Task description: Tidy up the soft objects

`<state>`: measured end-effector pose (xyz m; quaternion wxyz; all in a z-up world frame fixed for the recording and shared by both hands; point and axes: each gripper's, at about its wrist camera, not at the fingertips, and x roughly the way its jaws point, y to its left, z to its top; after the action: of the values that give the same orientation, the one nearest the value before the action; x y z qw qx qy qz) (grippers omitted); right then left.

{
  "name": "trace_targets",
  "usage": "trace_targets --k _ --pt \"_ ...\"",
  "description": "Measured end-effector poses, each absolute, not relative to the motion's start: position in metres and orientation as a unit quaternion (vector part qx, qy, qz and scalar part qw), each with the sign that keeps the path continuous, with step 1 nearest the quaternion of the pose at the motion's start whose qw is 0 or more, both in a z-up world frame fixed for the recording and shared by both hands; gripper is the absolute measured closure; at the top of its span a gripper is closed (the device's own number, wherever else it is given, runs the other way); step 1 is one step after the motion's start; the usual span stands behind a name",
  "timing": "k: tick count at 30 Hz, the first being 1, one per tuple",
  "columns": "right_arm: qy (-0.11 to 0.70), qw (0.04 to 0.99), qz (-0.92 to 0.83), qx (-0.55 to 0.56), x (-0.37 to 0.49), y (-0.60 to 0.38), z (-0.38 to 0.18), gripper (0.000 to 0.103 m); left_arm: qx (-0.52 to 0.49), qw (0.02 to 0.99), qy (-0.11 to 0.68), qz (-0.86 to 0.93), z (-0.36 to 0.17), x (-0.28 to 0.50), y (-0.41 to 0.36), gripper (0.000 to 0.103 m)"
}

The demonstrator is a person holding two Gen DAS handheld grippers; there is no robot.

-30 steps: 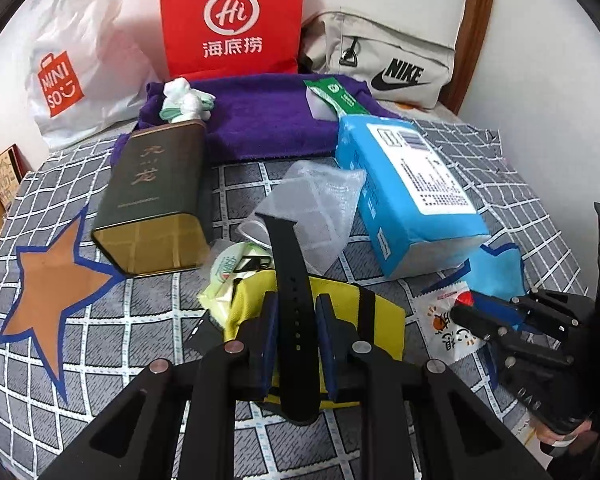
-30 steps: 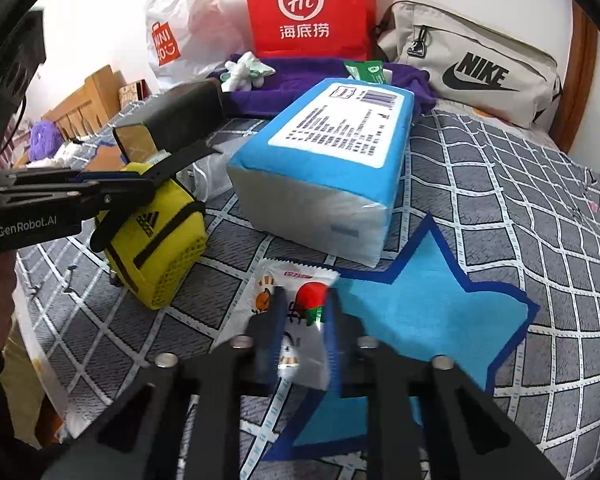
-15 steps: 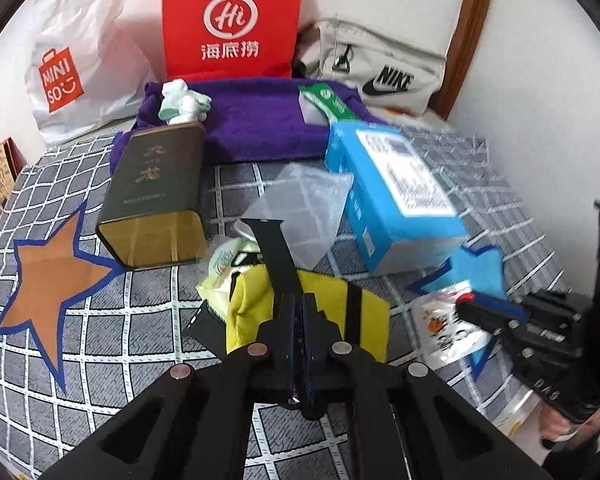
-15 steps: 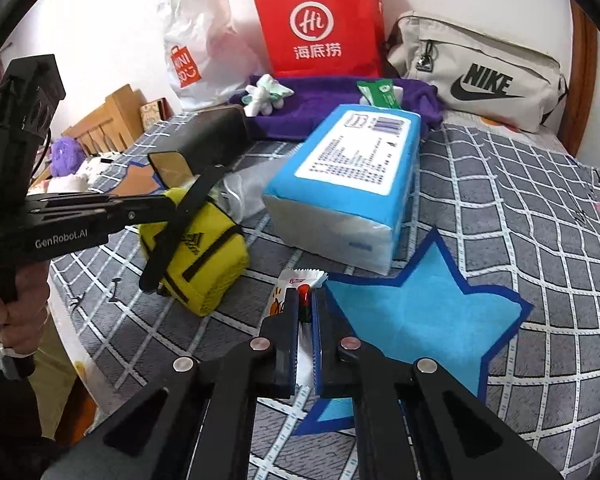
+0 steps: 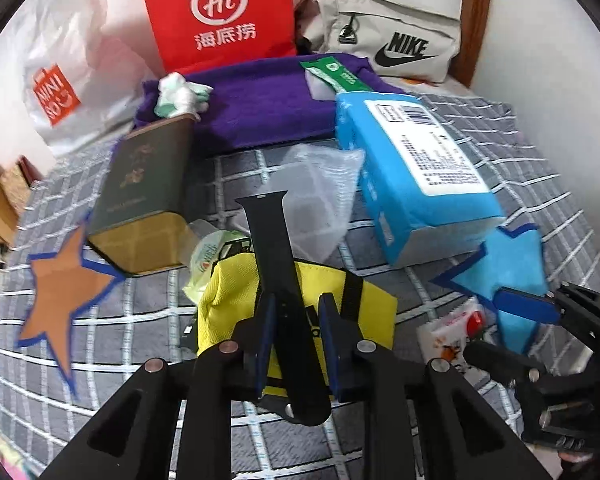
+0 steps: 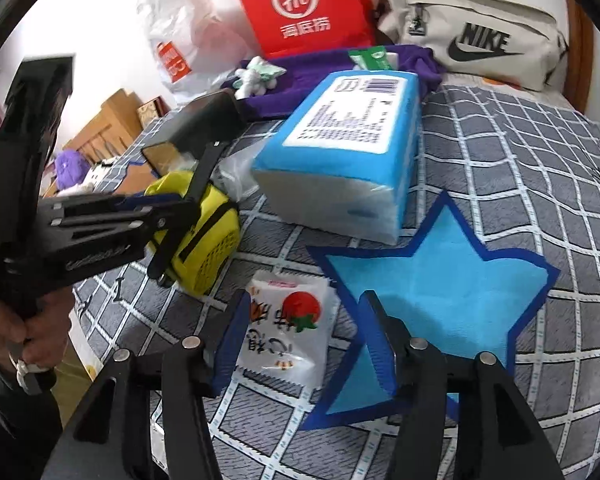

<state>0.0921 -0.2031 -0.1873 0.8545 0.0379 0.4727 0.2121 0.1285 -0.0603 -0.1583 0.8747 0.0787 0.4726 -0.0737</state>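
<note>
Two grippers over a grey checked bed cover (image 6: 500,152).

Left gripper (image 5: 298,344): fingers (image 5: 265,340) spreading, a black watch strap (image 5: 274,248) lying between the pads with a visible gap at the right pad; contact at the left pad cannot be told. Strap rests across a yellow pouch (image 5: 228,300) and runs toward 12 o'clock.

Right gripper (image 6: 300,336): fingers (image 6: 232,332) spreading wide, pads clear of a white snack packet (image 6: 288,332) with a red strawberry print, which lies flat on the cover between them. Blue star patch (image 6: 440,280) touching the packet's edge at 3 o'clock.

Outward, left wrist view:
- crumpled clear plastic bag (image 5: 320,192), 12 o'clock of the pouch;
- blue tissue pack (image 5: 416,176), 2 o'clock;
- dark green tin (image 5: 148,184) lying on its side, 10 o'clock;
- orange star patch (image 5: 60,288), 9 o'clock;
- purple towel (image 5: 260,104), farther at 12 o'clock, carrying a small white-green toy (image 5: 180,94) and a green sachet (image 5: 336,74);
- red paper bag (image 5: 220,12), white plastic bag (image 5: 56,80) and beige Nike bag (image 5: 384,36) against the wall.

A hand (image 6: 36,332) grips the left gripper's handle, 9 o'clock in the right wrist view.
</note>
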Motion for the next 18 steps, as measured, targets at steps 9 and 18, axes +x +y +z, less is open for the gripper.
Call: trace_targets --k 9,18 --pt "0.449 0.870 0.200 -0.031 0.082 -0.168 -0.200 0.023 0.104 0.883 0.456 -0.042 -0.166 0.139 -0.066 0.061" --pt "0.435 0.880 0.173 -0.079 0.082 -0.163 -0.199 0.058 0.009 0.887 0.454 -0.081 -0.160 0.146 -0.029 0.085"
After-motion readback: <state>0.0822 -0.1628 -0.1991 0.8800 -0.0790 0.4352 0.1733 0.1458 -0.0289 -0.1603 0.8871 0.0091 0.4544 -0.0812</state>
